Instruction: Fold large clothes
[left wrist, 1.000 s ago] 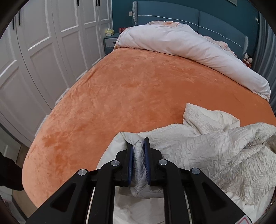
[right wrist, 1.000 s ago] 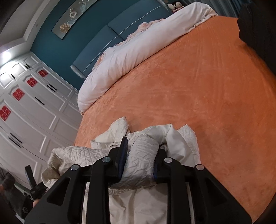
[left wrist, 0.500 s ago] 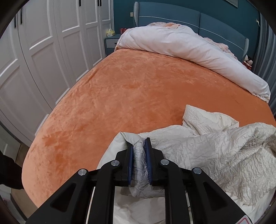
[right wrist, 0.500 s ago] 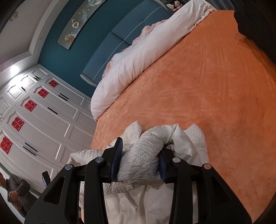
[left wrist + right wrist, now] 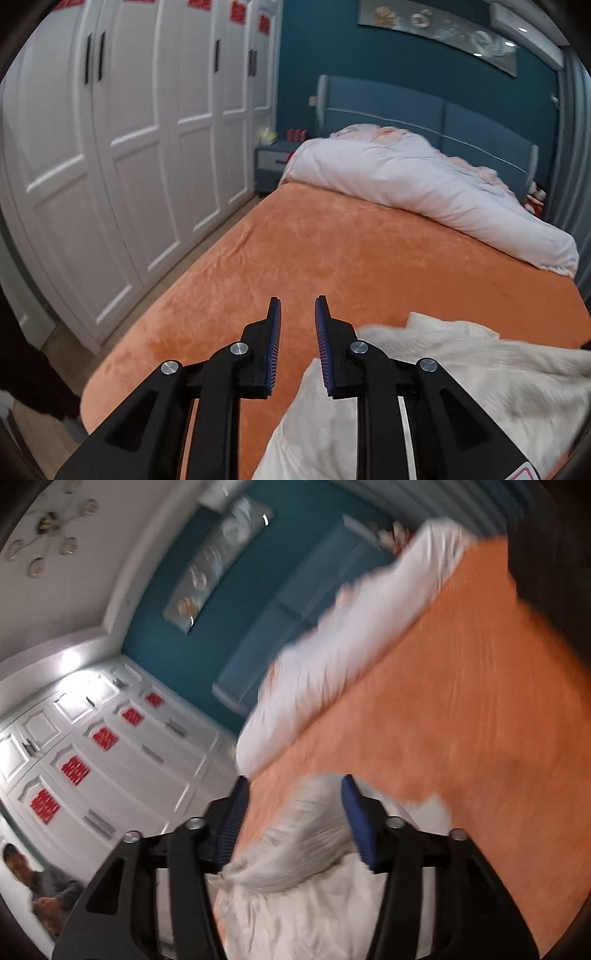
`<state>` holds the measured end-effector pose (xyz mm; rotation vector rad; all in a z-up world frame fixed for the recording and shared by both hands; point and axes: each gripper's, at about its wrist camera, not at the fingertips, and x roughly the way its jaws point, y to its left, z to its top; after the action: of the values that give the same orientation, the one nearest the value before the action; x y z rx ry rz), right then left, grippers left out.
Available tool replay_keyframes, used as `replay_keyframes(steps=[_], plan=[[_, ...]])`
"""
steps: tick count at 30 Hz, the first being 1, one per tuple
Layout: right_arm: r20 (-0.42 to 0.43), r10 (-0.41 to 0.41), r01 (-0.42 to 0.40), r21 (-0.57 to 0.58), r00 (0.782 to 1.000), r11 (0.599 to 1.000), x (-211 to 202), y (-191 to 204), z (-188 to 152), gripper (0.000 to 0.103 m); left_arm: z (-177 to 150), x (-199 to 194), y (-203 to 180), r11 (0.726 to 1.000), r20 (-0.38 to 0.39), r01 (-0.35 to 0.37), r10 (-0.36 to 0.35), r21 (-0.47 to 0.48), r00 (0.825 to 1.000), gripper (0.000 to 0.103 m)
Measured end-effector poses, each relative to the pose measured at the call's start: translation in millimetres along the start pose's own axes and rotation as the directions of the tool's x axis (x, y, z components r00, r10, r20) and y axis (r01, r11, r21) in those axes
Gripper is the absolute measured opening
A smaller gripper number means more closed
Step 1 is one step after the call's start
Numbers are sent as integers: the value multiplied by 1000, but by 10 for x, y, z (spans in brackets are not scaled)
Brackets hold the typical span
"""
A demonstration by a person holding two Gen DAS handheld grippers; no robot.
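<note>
A: Left gripper (image 5: 297, 306) spread, nothing between its blue pads, only orange bedspread (image 5: 369, 258) beyond. Jaws have just been opening. The cream garment (image 5: 480, 376) lies crumpled at the near edge of the bed, below and right of that tool.

B: Right gripper (image 5: 291, 786) too: jaws have just been opening, wide apart now. A bunched roll of the garment (image 5: 314, 834) sits between them. Picture is blurred; the far pad looks near the cloth, the other clear of it. I read it as let go.

A: Risk?

B: Cloth snagging on that ribbed pad and dragging the heap out of shape. Also the garment sits close to the bed edge; a loose sleeve could slide off.

A: And no fold looks finished yet.
</note>
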<state>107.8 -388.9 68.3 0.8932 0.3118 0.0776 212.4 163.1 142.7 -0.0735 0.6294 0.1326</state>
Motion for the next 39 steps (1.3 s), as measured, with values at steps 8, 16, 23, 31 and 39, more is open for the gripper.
replay_keyframes(steps=[8,16,23,31,39], plan=[[-127,-264,152,-557,956,816,358,875,-695,53,-544,29,-936,959,-103,142,-120,243,987,34],[-213,-386,74,-791,897,608,1328,1014,-1651,44,-1181,721,-1612,919,-269,200,-109,341,957,34],[-283,-490,148,-728,825,670,2179,536,-1493,21,-1083,1315,-1557,948,-269,140,-60,287,961,41],[-363,-501,202,-616,786,762,2537,-34,-1395,10,-1056,1957,-1456,956,-295,105,-20,275,955,45],[-376,-508,202,-615,775,762,2846,-226,-1503,7,-1127,2320,-1483,966,-291,100,-27,240,956,46]])
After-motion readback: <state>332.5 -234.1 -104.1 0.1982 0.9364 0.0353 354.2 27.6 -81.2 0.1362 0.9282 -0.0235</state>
